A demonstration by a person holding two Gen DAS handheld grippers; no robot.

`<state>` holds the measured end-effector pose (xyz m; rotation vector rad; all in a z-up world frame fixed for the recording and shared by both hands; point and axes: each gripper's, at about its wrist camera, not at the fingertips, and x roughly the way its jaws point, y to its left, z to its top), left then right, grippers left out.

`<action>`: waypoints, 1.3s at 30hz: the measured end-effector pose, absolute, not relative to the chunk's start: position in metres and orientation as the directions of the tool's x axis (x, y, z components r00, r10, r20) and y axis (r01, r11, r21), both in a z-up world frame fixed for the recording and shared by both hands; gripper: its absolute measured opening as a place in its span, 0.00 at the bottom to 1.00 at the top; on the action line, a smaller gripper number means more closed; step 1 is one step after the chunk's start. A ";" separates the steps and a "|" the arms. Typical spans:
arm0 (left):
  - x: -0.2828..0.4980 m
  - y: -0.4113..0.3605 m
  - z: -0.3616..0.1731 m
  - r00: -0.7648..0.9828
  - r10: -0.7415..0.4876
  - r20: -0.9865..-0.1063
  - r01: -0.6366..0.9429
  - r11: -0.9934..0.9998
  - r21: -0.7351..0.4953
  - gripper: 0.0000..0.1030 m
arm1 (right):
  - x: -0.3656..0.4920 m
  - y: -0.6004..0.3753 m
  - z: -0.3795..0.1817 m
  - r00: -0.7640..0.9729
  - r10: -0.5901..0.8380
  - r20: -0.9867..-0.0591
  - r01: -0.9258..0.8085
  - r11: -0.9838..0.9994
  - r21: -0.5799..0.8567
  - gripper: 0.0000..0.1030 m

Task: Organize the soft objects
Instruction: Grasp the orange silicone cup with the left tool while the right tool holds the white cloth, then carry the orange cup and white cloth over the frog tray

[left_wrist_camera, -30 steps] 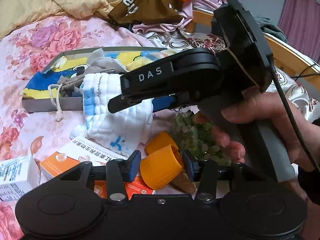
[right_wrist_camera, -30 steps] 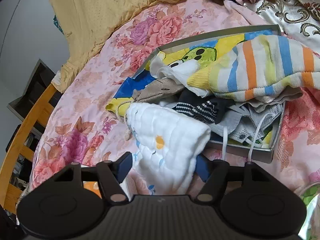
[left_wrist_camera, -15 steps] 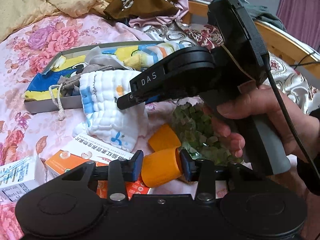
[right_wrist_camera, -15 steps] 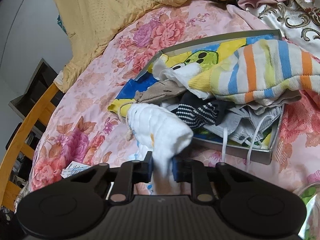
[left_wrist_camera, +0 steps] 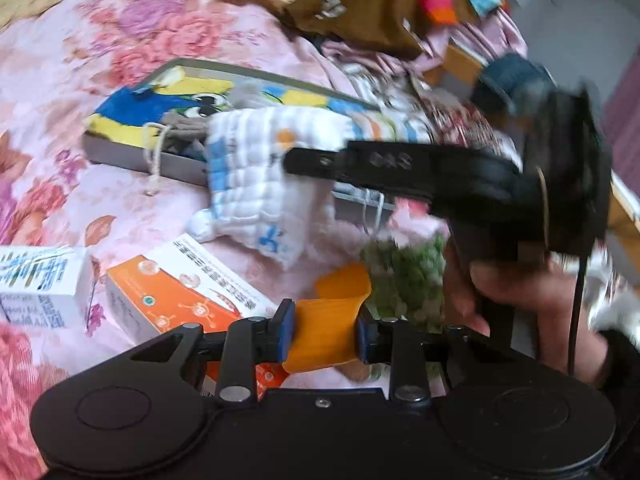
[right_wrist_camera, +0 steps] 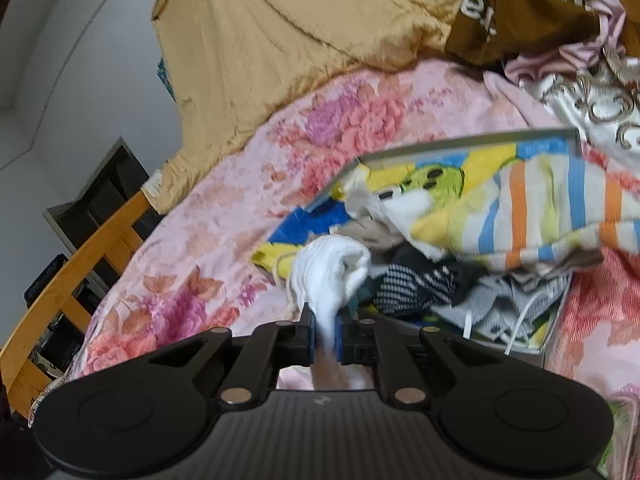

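My right gripper (right_wrist_camera: 325, 338) is shut on a white quilted cloth (right_wrist_camera: 330, 276) and holds it up at the near left corner of the grey cartoon-print box (right_wrist_camera: 460, 144). In the left wrist view the same cloth (left_wrist_camera: 268, 184) hangs from the right gripper's fingers (left_wrist_camera: 320, 162) over the box's front edge (left_wrist_camera: 120, 152). My left gripper (left_wrist_camera: 325, 334) is shut on an orange ribbed cap (left_wrist_camera: 324, 334) low over the bed. The box holds a striped sock (right_wrist_camera: 560, 208), a dotted dark sock (right_wrist_camera: 412, 288) and face masks (right_wrist_camera: 504, 312).
An orange medicine carton (left_wrist_camera: 188, 292) and a white carton (left_wrist_camera: 40, 284) lie on the floral bedspread (left_wrist_camera: 100, 40). A green bag (left_wrist_camera: 404, 280) sits by the right hand. Piled clothes (left_wrist_camera: 380, 4) lie behind. A wooden bed rail (right_wrist_camera: 80, 256) runs at left.
My right gripper closed on the white cloth and lifted it toward the box. My left gripper closed on the orange cap and stays low; the views shifted with motion blur.
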<state>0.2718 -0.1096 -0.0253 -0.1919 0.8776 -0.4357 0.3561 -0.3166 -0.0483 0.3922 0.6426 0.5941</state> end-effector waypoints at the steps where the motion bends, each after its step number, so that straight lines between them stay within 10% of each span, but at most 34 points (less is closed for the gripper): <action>1: 0.273 -0.108 -0.022 0.568 -0.446 -0.691 0.275 0.895 -0.352 0.31 | 0.355 -0.317 -0.046 0.652 0.626 -0.429 -0.397 0.763 0.510 0.10; 19: 0.330 -0.112 0.028 0.799 -0.368 -0.476 0.194 0.906 -0.375 0.30 | 0.369 -0.386 0.000 0.820 0.527 -0.224 -0.363 0.781 0.508 0.10; 39: 0.449 -0.145 -0.043 0.796 -0.379 -0.472 0.155 0.881 -0.446 0.31 | 0.422 -0.415 -0.045 0.798 0.447 -0.404 -0.129 0.781 0.611 0.11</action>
